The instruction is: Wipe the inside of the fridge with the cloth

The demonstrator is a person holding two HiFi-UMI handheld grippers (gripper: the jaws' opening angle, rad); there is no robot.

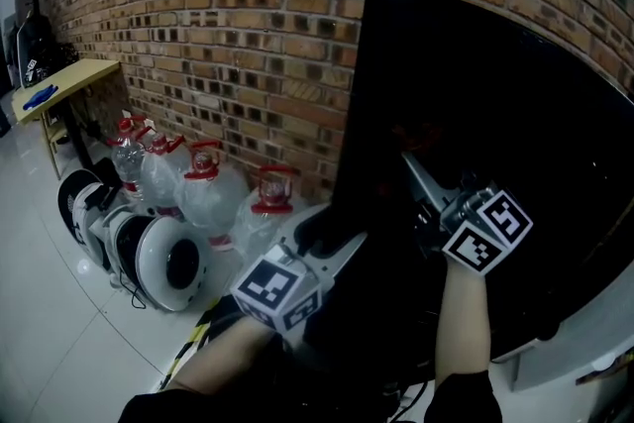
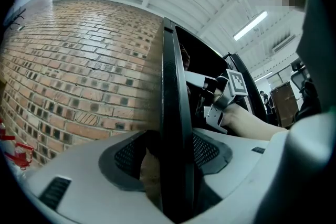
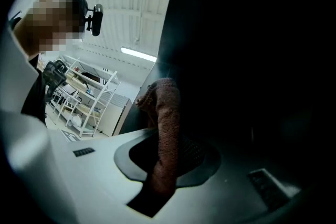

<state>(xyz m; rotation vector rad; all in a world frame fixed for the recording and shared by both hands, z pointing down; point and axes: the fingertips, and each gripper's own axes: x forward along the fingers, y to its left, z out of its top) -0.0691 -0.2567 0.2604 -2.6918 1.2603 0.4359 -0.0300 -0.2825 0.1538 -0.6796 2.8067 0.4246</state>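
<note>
A person stands before a tall black fridge door (image 1: 363,144) that is set against a red-brown brick wall (image 1: 248,35), with a hand-held gripper in each hand.

The left hand-held gripper (image 1: 342,248) reaches from the lower middle of the head view to the door's left edge. In the left gripper view, this hand-held gripper (image 2: 173,157) has its two grey jaws on either side of the thin black door edge (image 2: 170,86), pinching it. The brick wall lies to one side of the door. The dark fridge interior lies to the other side.

The right hand-held gripper (image 1: 416,175) points up into the dark space to the right of that edge, with a bare forearm (image 1: 464,322) behind it. From the left gripper view it (image 2: 210,98) shows just past the door, inside the opening. In the right gripper view, this hand-held gripper (image 3: 168,152) has its jaws closed on a reddish-brown, fuzzy cloth (image 3: 167,118). The cloth stands up from between the jaws with its top bunched, against the black interior of the fridge. Whether it touches a surface there is too dark to tell.

Against the wall, left of the fridge, clear plastic water jugs with red caps (image 1: 203,188) stand on a glossy white floor (image 1: 50,312). A white wire shelving rack (image 3: 84,92) shows behind the person in the right gripper view.
</note>
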